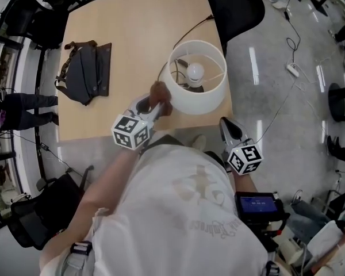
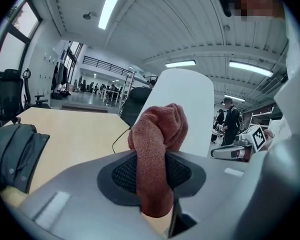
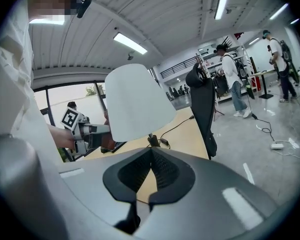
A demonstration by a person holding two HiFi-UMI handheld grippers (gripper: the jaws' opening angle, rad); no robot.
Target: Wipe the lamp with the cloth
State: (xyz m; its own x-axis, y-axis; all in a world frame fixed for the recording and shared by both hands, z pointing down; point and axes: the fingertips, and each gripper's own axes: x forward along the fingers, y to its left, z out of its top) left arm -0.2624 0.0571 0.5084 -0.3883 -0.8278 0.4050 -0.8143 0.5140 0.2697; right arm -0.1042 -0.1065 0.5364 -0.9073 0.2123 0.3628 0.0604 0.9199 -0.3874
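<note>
Left gripper (image 1: pixel 153 109) pinches one cloth (image 2: pixel 157 134) beside one lamp (image 1: pixel 201 101).

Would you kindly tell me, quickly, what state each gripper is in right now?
Left gripper: closed on the cloth.
Right gripper: closed, fingers together, holding nothing.

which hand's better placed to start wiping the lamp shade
Left, probably. The left tongs are shut on the red cloth, which sits right beside the lampshade. The right tongs are shut and empty, and stand apart from the shade.
</note>
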